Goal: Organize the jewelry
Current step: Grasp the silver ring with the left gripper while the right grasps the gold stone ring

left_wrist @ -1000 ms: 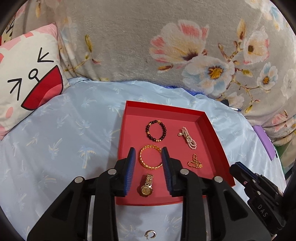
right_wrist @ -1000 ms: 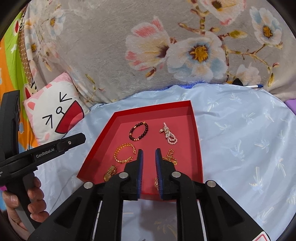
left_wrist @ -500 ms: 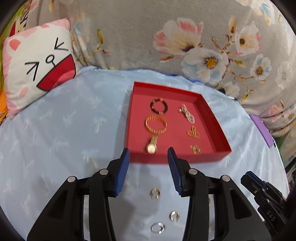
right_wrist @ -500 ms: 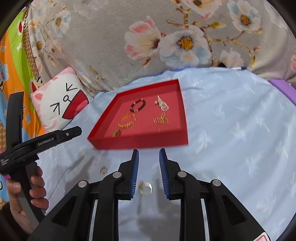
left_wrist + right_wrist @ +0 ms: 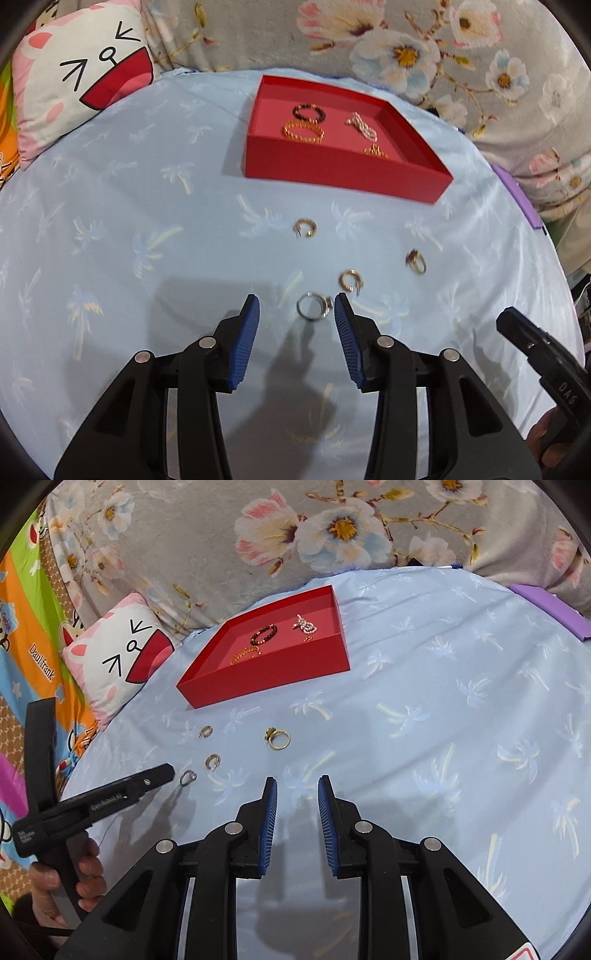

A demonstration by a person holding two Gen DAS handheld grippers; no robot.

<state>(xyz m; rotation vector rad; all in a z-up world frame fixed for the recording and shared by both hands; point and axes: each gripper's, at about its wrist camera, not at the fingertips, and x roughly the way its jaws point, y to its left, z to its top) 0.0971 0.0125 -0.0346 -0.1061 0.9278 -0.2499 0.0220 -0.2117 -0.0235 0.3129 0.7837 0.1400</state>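
Both grippers have backed away from the red tray [image 5: 343, 173] and dropped toward the blue sheet [image 5: 147, 221], where four loose rings now show. Left to right: the left gripper [image 5: 297, 308] hovers with its jaws moderately apart and empty, the silver ring [image 5: 314, 305] lying on the sheet between the tips, nearer the right pad; a gold ring [image 5: 351, 279] sits just beside it. The right gripper [image 5: 294, 788] stands narrowly parted, holding nothing, with the gold flower ring [image 5: 277, 737] ahead of it. Thin rings on soft, slippery fabric may skid or tip under closing pads, and the off-centre silver ring could be nudged into its neighbour.
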